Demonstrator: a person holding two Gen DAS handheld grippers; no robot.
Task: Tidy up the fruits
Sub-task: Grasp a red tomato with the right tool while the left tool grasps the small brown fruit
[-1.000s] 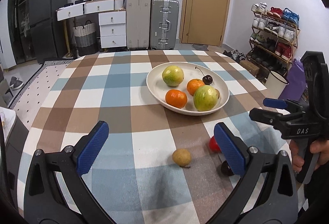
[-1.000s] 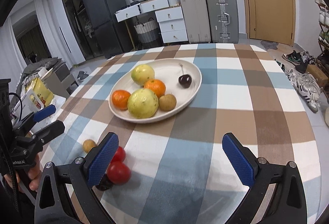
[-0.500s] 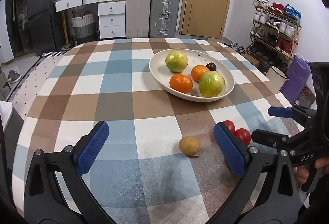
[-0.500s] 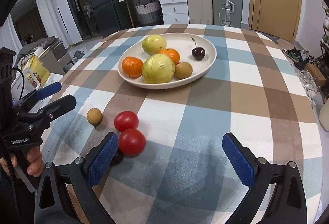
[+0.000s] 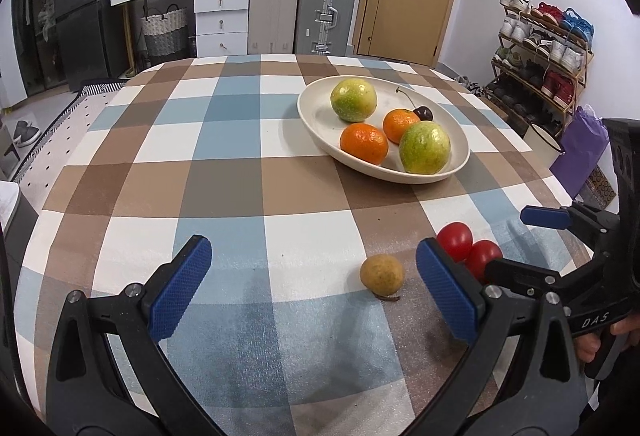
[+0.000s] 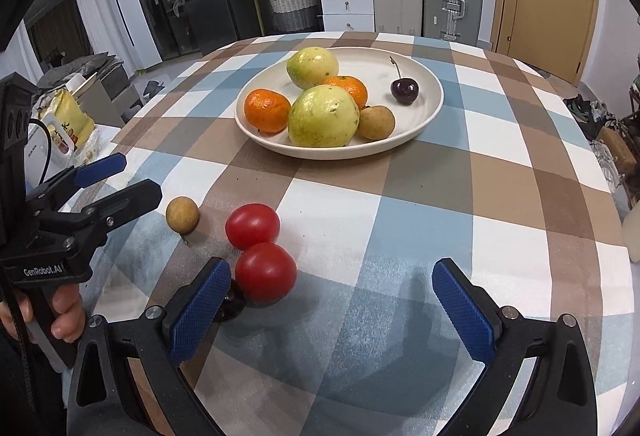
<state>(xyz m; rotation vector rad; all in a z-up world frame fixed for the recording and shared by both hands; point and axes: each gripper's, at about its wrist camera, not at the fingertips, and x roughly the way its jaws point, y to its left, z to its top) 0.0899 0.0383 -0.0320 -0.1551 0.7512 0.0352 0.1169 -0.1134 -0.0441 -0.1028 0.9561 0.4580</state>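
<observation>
Checked tablecloth (image 6: 420,220); tomatoes (image 6: 264,272) beside right tool (image 6: 332,308), near longan (image 6: 182,215)

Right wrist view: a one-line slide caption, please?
Open right hand-held gripper nears two tomatoes on the checked tablecloth.

Two touching red tomatoes (image 6: 260,252), tan longan (image 6: 182,214) beside; possibly dark cherry (image 6: 232,306) behind.

White "DAS" lettering on the black plastic right gripper (image 5: 520,240) body at the left wrist view's right edge; white "GenRobot.AI" on the black plastic left gripper (image 6: 116,179) body at the right wrist view's left edge.
</observation>
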